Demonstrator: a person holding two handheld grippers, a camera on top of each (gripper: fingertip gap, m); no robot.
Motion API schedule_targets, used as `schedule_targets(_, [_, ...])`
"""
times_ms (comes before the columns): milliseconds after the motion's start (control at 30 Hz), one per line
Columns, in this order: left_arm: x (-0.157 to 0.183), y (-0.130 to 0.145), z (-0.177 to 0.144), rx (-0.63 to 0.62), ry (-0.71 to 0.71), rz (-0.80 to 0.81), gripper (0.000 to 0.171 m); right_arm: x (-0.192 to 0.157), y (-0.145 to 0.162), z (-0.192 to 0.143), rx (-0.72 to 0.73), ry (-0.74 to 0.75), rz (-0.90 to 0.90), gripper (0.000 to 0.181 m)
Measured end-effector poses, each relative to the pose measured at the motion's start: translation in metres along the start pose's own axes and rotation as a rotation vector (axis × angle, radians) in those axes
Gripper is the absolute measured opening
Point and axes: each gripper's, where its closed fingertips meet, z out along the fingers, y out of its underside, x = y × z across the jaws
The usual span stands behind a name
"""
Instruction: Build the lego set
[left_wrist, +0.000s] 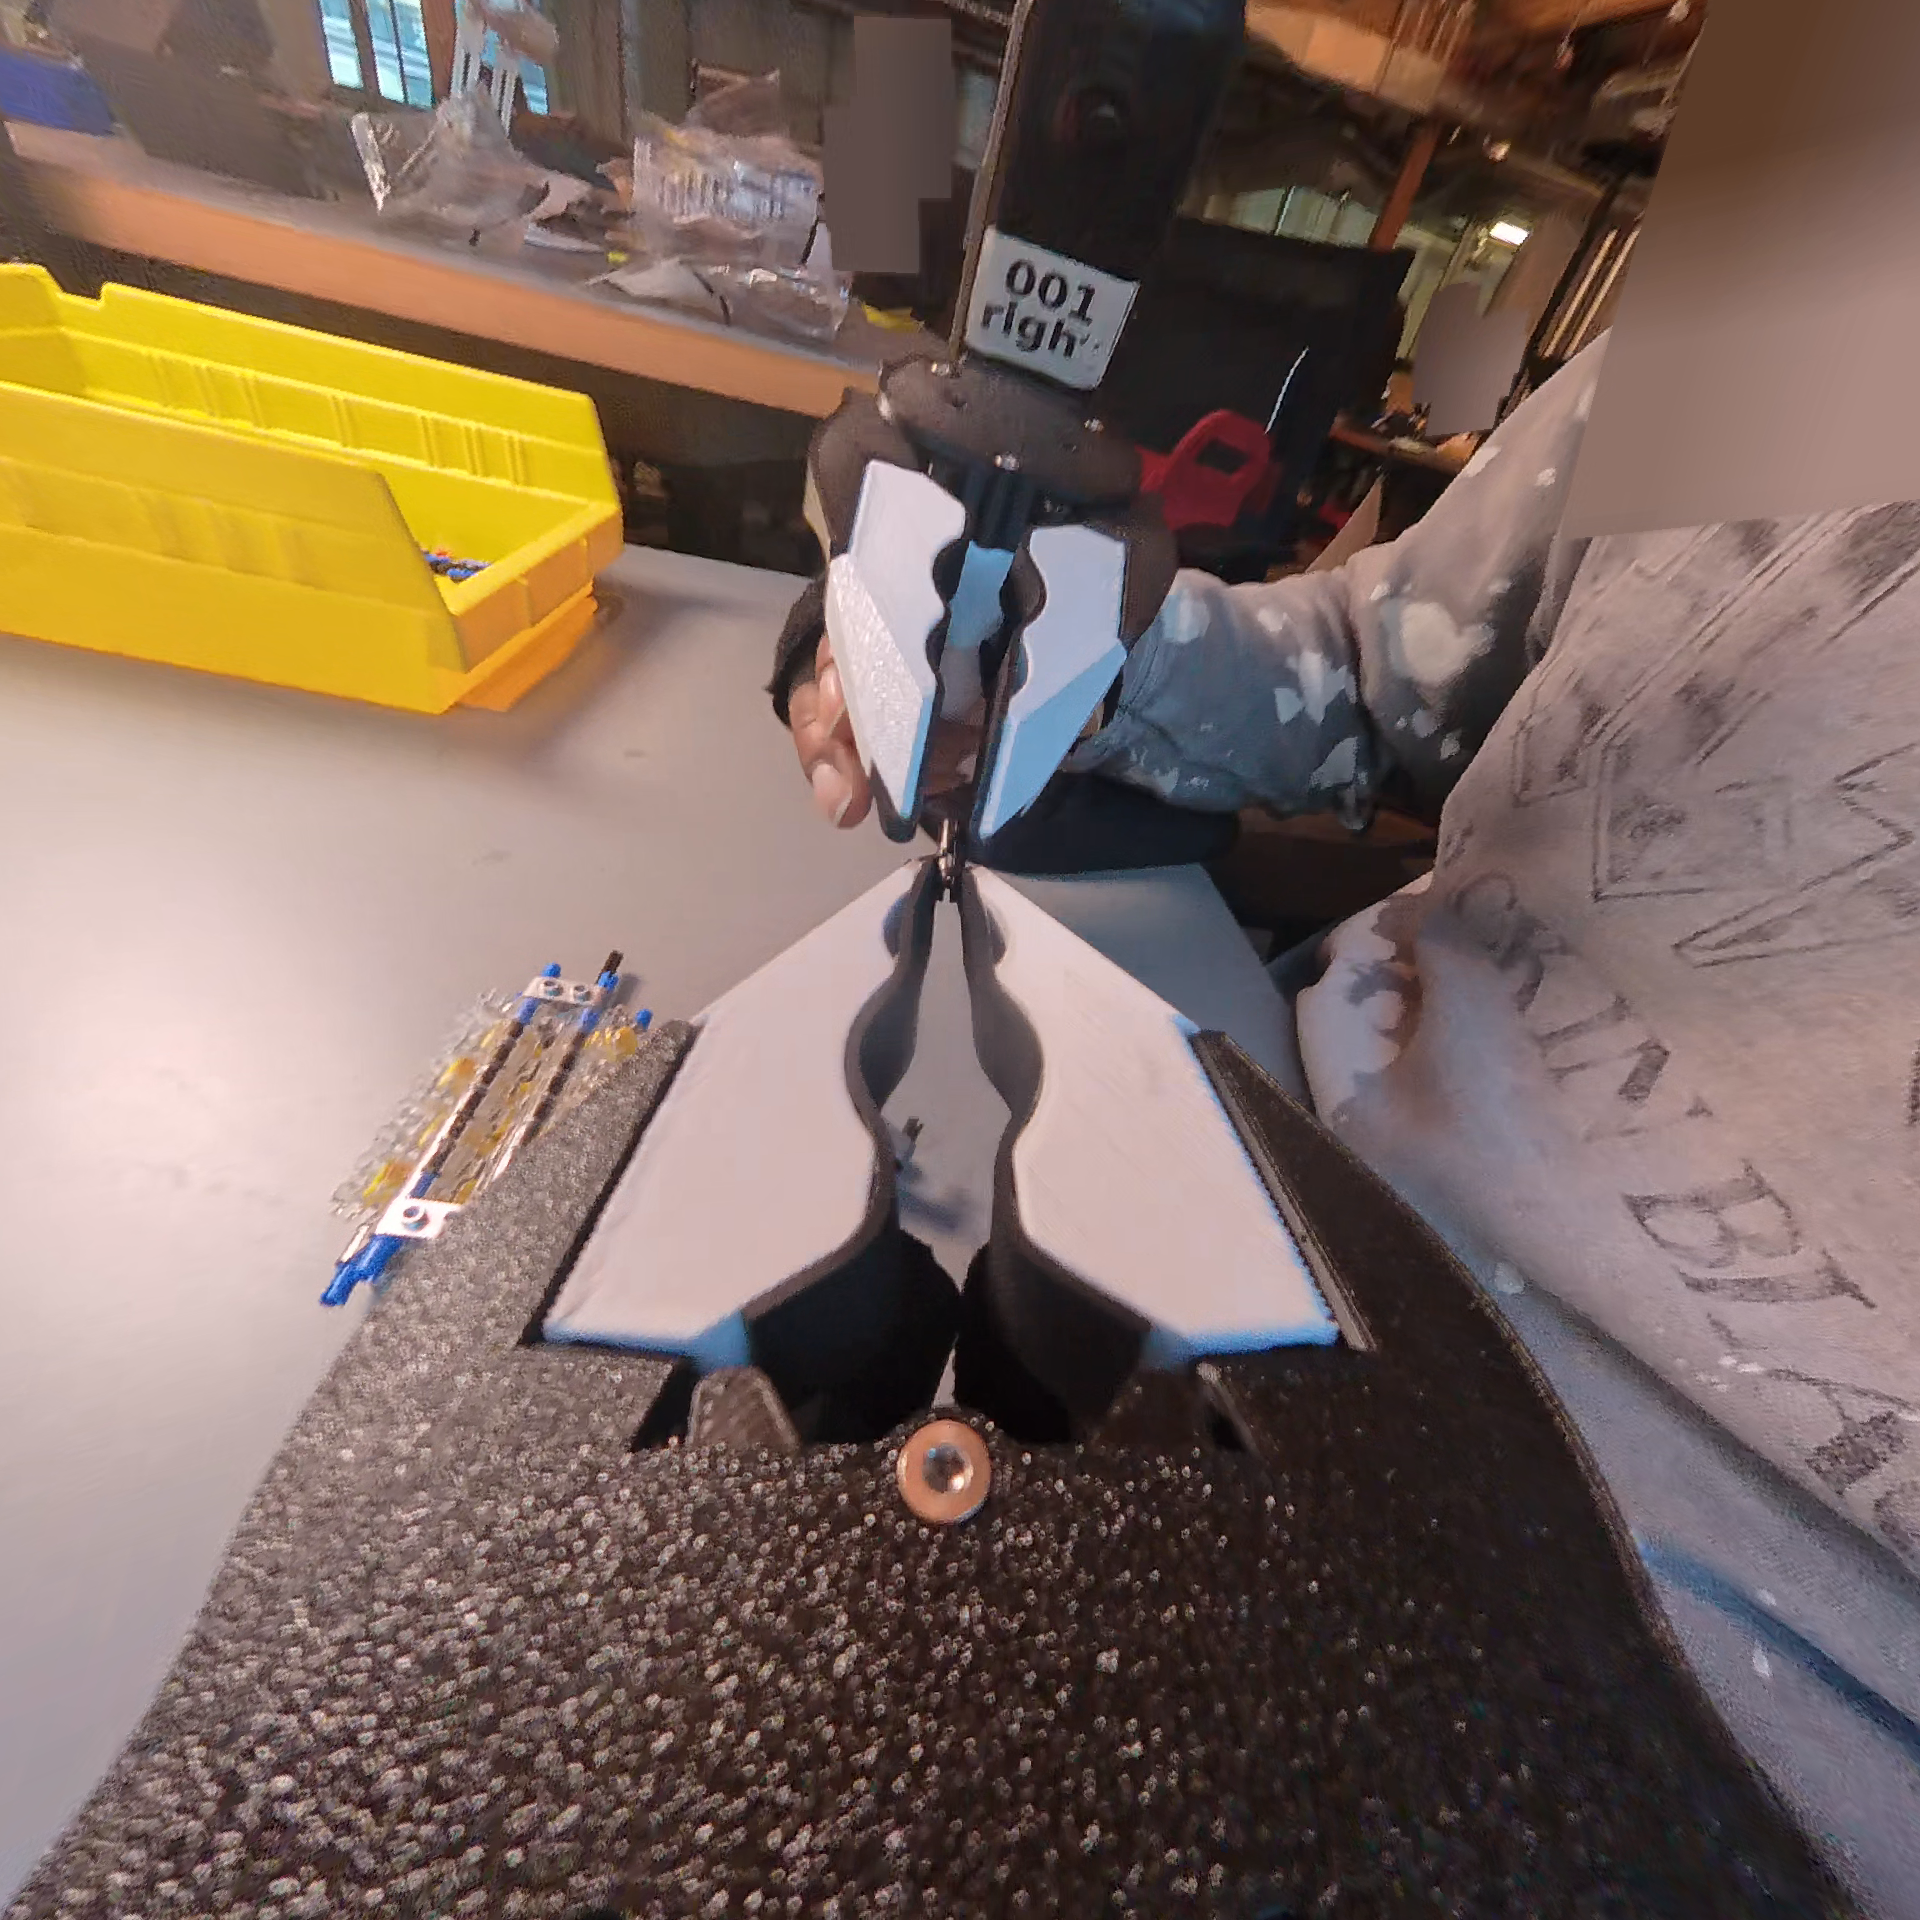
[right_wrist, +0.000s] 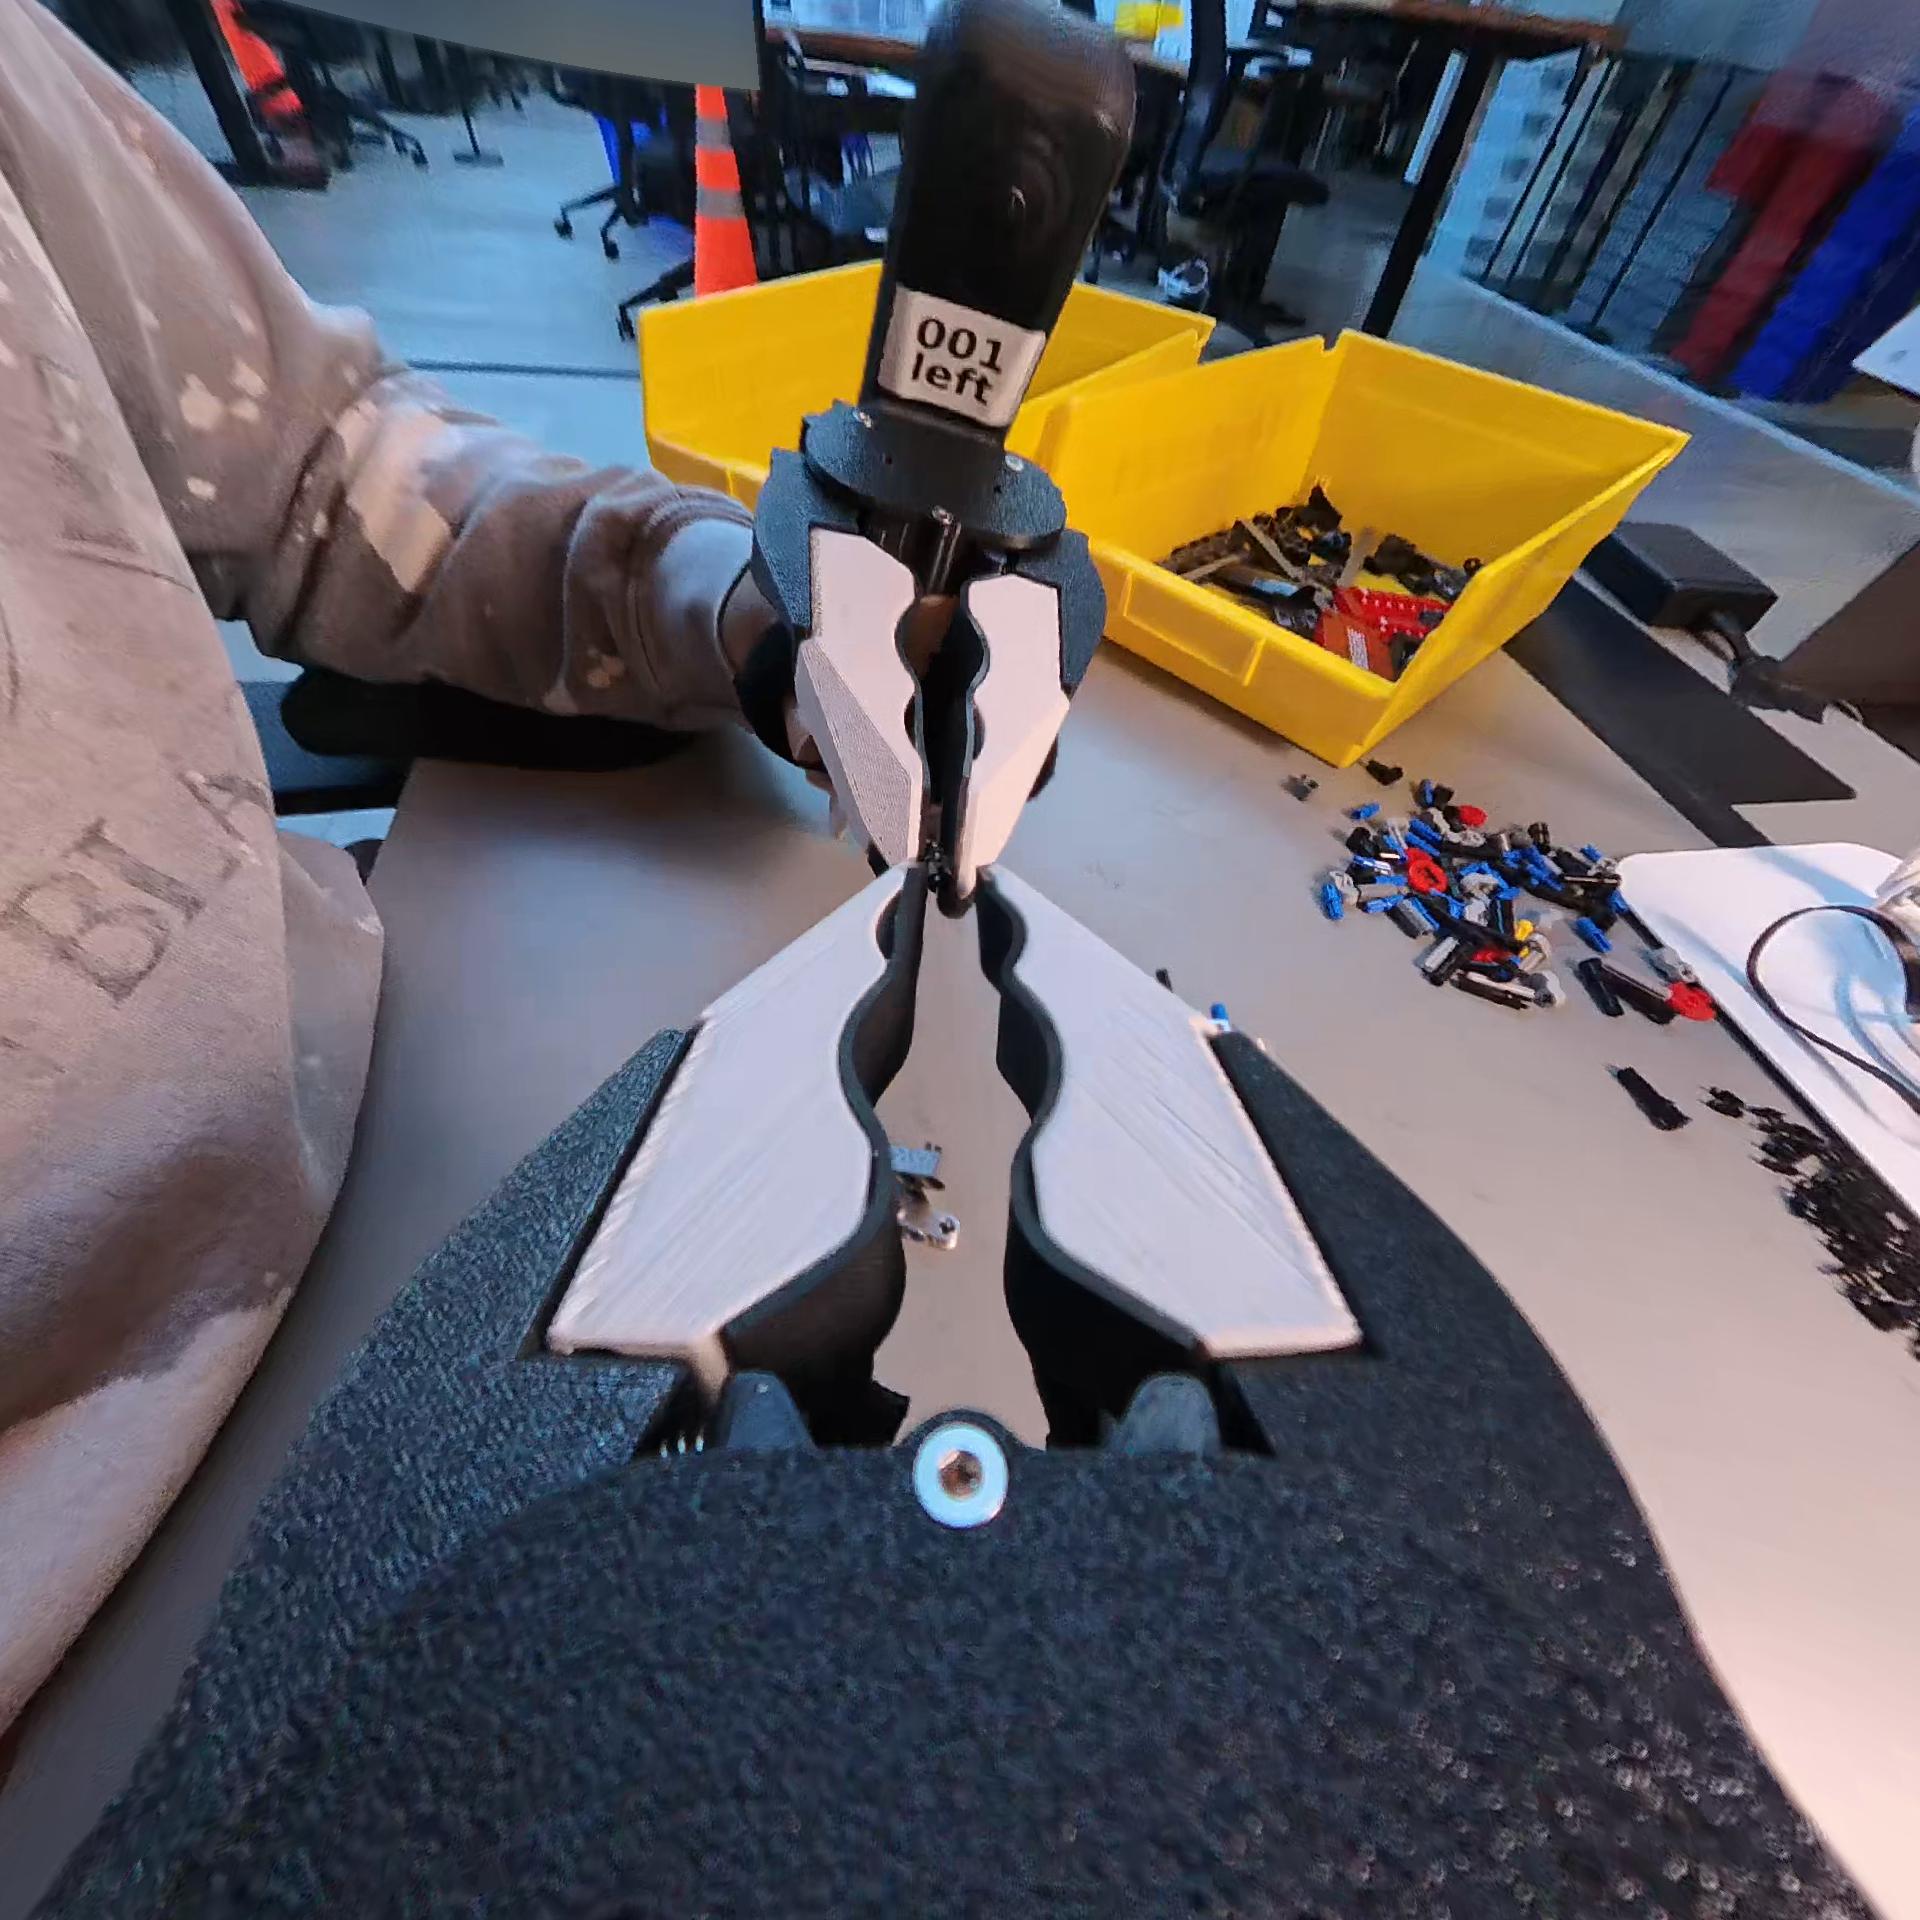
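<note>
The left gripper (left_wrist: 943, 871) and right gripper (right_wrist: 940, 883) meet tip to tip above the grey table (left_wrist: 260, 935), each clamped on one end of a small dark part (left_wrist: 948, 840), so it is supported from both sides. Its exact type cannot be determined. A plastic bag of blue pins (left_wrist: 488, 1112) lies beside the left gripper; loose building pieces (right_wrist: 1475, 894) and a yellow bin (right_wrist: 1351, 499) sit near the right.

Left gripper (left_wrist: 948, 883): pale grey fingers edged black, on a speckled black body. Right gripper (right_wrist: 940, 883): same colours. Worktop (left_wrist: 260, 935) plain light grey. Storage bins (right_wrist: 1455, 468) bright yellow; one holds black and red parts. Loose pile of small parts (right_wrist: 1486, 894): black, blue, red, grey. Sleeve (right_wrist: 468, 551) mottled grey with pale splotches. Traffic cone (right_wrist: 722, 197) orange with a pale band.
</note>
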Motion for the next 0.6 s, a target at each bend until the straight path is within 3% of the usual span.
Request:
schedule_targets(300, [0.013, -0.013, 0.002, 0.096, 0.069, -0.008, 0.002, -0.011, -0.015, -0.005, 0.113, -0.062, 0.038, 0.005])
schedule_targets(600, [0.009, -0.013, 0.002, 0.077, -0.011, 0.085, 0.003, -0.008, -0.015, -0.004, 0.087, -0.045, 0.049, 0.003])
